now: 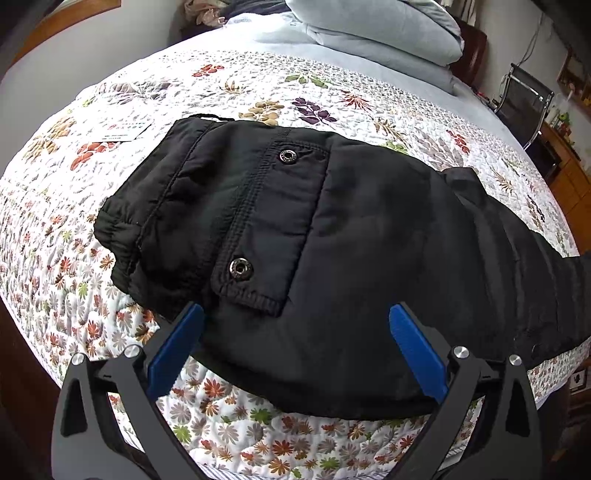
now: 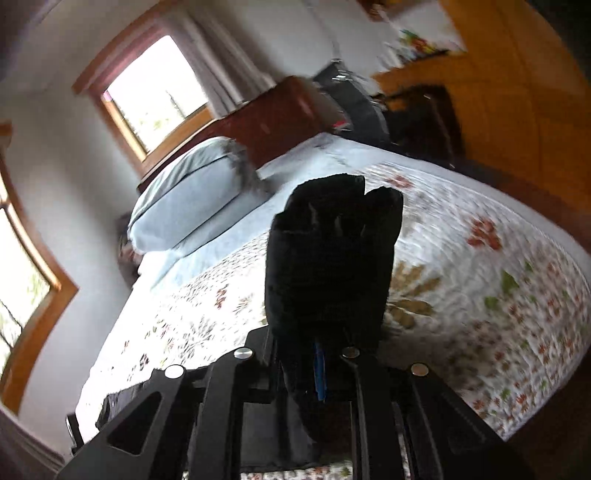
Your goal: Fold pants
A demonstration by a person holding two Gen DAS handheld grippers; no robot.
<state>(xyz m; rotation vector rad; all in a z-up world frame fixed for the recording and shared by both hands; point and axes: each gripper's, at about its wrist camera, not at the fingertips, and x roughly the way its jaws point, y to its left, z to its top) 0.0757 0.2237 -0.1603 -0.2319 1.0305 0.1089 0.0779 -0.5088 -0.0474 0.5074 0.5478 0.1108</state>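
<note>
The left gripper (image 1: 295, 325) hung with jaws apart over black pants (image 1: 314, 229) near the bed's (image 1: 55, 258) edge; the right gripper (image 2: 332, 229) apparently clamped their blurred leg end

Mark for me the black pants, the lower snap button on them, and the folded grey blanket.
black pants (image 1: 369, 236), left wrist view, on the smooth seat panel.
lower snap button (image 1: 240, 268), left wrist view, on its metal centre.
folded grey blanket (image 1: 373, 29), left wrist view, on its top fold.
</note>
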